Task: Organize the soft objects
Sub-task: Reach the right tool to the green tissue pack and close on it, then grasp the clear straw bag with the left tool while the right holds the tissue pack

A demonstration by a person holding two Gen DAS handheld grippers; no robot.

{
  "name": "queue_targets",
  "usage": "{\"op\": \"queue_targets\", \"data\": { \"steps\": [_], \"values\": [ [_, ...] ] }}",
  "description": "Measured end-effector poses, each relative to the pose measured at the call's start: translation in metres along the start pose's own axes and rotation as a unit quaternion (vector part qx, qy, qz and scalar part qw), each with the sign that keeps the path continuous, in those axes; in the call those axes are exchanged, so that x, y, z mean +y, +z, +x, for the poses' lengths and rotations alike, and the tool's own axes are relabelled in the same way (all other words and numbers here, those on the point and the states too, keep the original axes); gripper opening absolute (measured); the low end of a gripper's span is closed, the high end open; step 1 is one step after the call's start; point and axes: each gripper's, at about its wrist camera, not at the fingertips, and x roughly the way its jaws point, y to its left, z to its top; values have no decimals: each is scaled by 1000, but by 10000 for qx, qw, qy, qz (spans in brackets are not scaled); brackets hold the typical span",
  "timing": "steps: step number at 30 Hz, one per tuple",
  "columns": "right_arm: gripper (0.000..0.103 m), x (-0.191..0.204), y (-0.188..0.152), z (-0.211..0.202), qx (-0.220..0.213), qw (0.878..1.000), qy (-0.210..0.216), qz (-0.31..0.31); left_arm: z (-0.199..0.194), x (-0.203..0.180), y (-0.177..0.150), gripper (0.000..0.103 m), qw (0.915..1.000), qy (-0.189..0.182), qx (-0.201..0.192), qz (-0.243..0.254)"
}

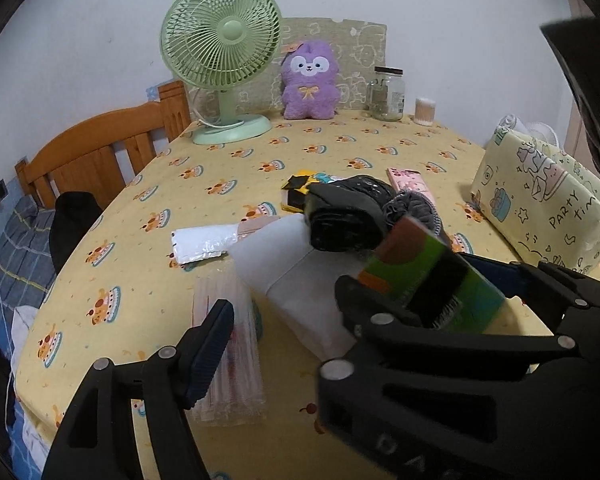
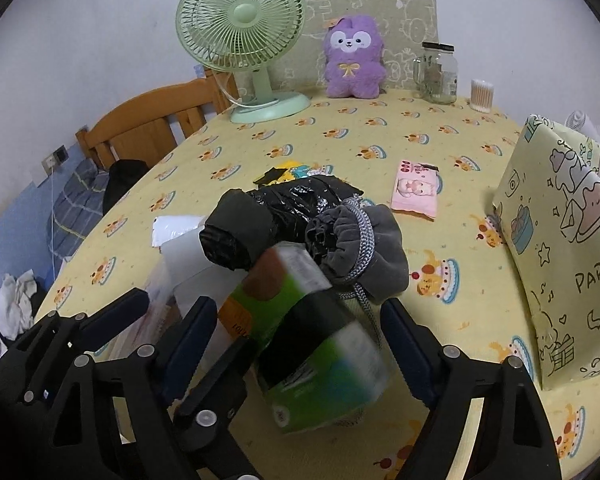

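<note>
Green tissue pack [image 2: 312, 344] all blurry, between the right claw [image 2: 300, 336] fingers; hard to tell if squeezed. Left claw [image 1: 284, 320] apart, holding nothing. Grey pouch [image 2: 364, 248] seen well only from the right view.

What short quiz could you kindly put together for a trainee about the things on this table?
1. True or false: the purple plush toy lies flat in the middle of the table.
2. What stands between the plush toy and the tub of cotton swabs? A) a glass jar B) a book C) a shoe
3. What colour is the flat pack lying by itself on the tablecloth, right of the central pile?

Key: 1 false, it sits upright at the back, beside the green fan; 2 A; 3 pink.
</note>
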Motion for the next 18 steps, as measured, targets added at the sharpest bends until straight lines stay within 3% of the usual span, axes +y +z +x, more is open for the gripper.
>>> {"op": "queue_targets", "data": {
  "steps": [15,18],
  "values": [
    [86,16,-2,-5,-8,9999,34,-105,-7,12,-5,84,9997,229,65,-49],
    [78,18,-4,0,76,9999,61,-113,-1,17,-7,84,9996,205,166,-79]
  ]
}}
